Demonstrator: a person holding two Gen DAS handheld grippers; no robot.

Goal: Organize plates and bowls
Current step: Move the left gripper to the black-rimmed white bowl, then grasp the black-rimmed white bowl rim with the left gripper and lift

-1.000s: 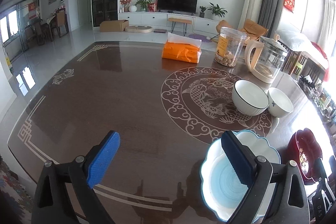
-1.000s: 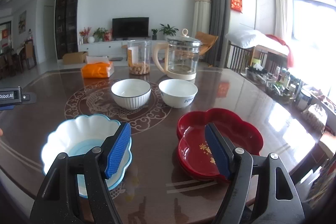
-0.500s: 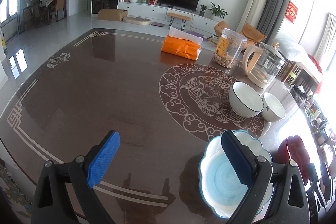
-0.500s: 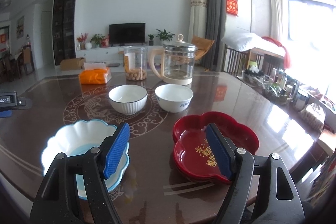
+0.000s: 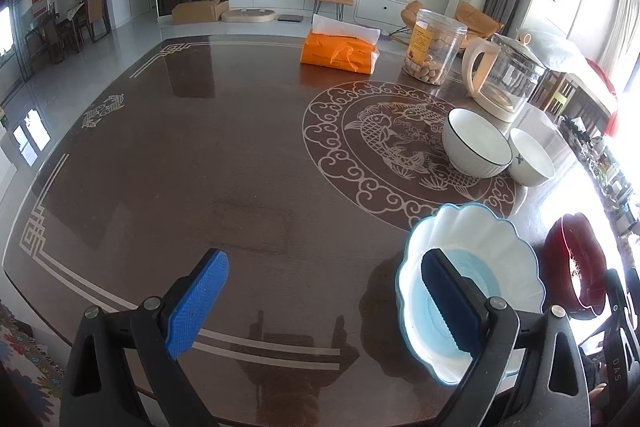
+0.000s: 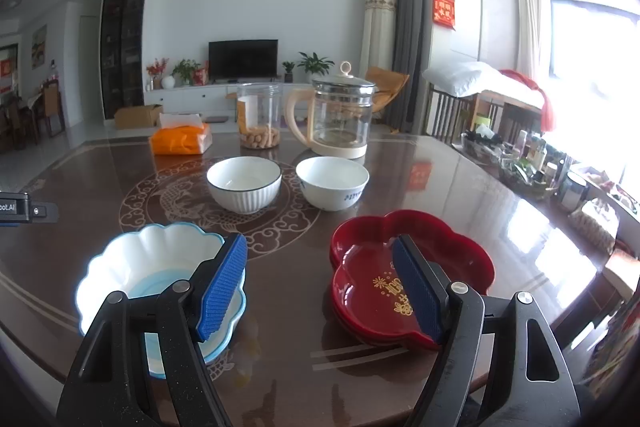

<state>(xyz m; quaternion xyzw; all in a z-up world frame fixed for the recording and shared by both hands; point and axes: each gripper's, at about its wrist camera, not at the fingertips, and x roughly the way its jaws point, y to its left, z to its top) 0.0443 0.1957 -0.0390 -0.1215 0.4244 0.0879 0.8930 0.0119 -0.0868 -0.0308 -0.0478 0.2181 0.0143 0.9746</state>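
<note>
Left gripper (image 5: 324, 301): jaws wide apart, holding nothing, hanging above the near edge of the dark wooden table (image 5: 192, 163). Its right pad (image 5: 442, 303) overlaps the scalloped blue-and-white dish (image 5: 492, 251) in view; whether pad and dish touch cannot be told. Left pad lies over bare tabletop.

Right gripper (image 6: 320, 287): jaws also wide apart, empty. The scalloped blue-and-white dish (image 6: 148, 259) sits behind its left pad (image 6: 222, 287); the red flower-shaped plate (image 6: 412, 251) sits behind its right pad, near the table's near edge. Bare table shows between the pads; the two dishes lie well apart.

Further in, on the fish medallion: ribbed white bowl (image 6: 244, 183) with dark rim, and just beside it on its right a plain white bowl (image 6: 332, 181) with blue marks. They appear close, contact uncertain.

Toward the far edge: orange tissue pack (image 6: 180, 141), clear snack jar (image 6: 259, 121), glass kettle (image 6: 340, 115), all upright.
</note>
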